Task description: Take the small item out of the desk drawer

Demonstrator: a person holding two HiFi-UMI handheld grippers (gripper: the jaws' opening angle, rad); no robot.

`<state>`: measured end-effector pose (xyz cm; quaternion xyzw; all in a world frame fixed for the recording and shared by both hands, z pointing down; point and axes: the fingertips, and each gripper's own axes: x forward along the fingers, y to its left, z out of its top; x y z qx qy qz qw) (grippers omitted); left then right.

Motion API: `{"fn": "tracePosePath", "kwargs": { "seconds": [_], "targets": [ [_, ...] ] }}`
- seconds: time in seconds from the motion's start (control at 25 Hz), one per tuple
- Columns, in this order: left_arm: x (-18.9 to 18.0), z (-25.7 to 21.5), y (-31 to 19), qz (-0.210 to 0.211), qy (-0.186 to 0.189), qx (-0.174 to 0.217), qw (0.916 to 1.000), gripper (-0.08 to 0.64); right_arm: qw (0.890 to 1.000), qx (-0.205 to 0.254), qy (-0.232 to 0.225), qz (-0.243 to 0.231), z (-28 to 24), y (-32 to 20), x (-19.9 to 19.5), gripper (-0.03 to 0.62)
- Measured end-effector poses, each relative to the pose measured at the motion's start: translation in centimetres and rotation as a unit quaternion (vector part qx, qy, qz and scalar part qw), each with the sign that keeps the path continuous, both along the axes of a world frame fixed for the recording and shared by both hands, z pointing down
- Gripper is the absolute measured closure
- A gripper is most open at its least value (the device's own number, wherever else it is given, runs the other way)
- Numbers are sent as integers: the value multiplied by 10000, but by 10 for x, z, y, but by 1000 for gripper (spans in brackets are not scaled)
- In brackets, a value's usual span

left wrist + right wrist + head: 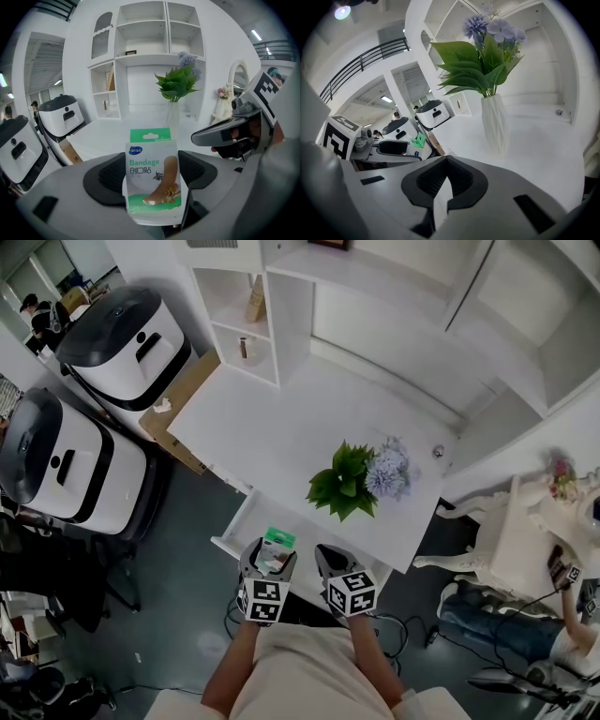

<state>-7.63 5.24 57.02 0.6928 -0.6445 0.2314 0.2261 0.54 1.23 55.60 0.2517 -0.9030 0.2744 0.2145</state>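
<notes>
Bandage pack [152, 171] stands pinched between the jaws of the left gripper [268, 563], over the open drawer [242, 521]. Held only by its lower part, it could tilt or slip back in. The right gripper [446, 180], jaws together and empty, gives no backup.

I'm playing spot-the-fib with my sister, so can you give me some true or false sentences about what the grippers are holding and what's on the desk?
1. The left gripper is holding a bandage pack. True.
2. The right gripper is holding something too. False: it is shut with nothing in it.
3. The flowers in the vase are red. False: they are pale purple, with green leaves around them.
4. The vase stands on the white desk. True.
5. The bandage pack is blue and black. False: it is green and white, with a picture of a bandage on it.
</notes>
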Motion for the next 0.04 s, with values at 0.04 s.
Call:
{"fn": "tracePosePath", "kwargs": {
  "seconds": [0.04],
  "targets": [
    [1,1,1,19,-25,-9,10000,198,10000,1,7,-2,1,0,0,569]
  ]
}}
